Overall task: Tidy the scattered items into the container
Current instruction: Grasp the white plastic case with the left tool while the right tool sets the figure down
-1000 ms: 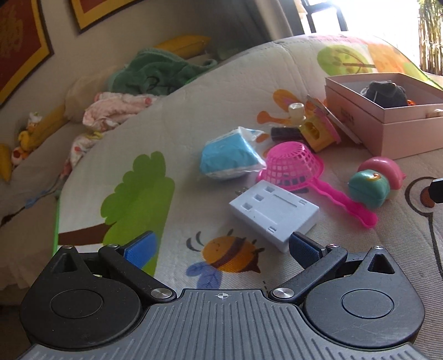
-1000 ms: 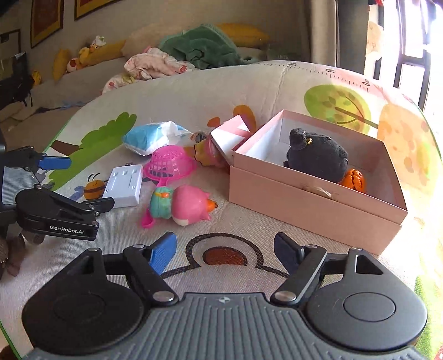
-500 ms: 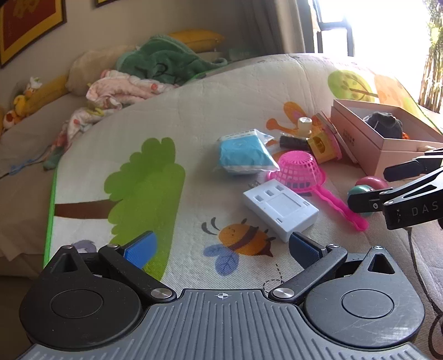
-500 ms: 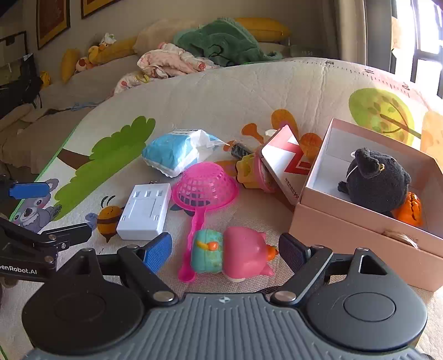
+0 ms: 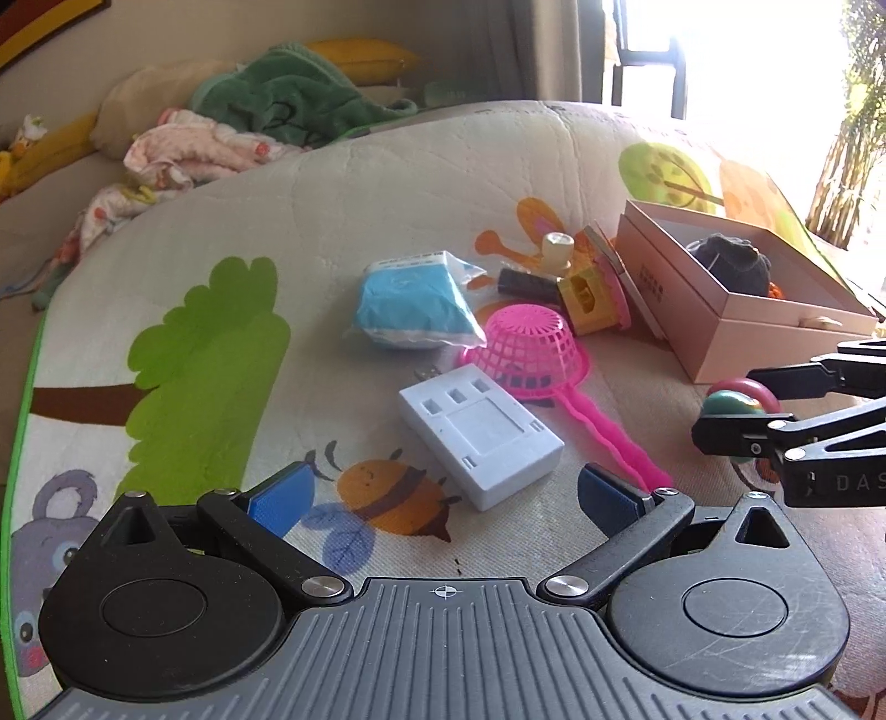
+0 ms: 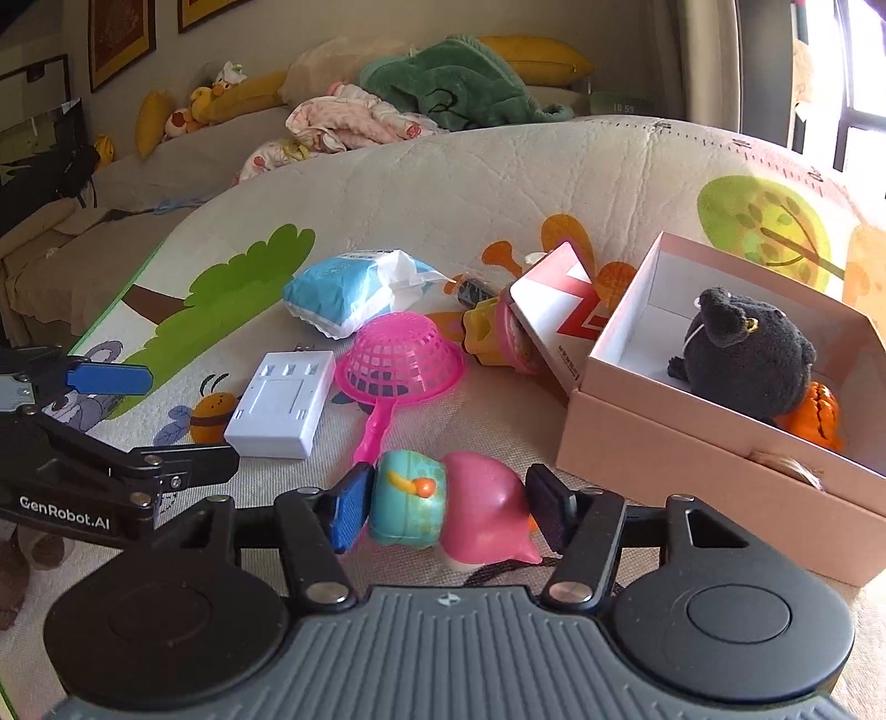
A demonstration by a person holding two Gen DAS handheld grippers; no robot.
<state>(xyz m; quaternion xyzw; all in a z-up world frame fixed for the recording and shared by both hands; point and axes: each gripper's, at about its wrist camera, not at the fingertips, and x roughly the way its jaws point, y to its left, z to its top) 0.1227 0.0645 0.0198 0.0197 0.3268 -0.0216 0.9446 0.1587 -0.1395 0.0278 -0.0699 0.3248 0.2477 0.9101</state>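
Play mat | right hand-held gripper has just closed in, pads now flanking pink-and-teal toy, apparently touching | left hand-held gripper spread, empty, by white adapter

Behind your play mat: cushioned sofa, framed pictures on the wall, glaring window at right.

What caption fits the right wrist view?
Right gripper closing around pink-and-teal toy on the play mat, pink box alongside.
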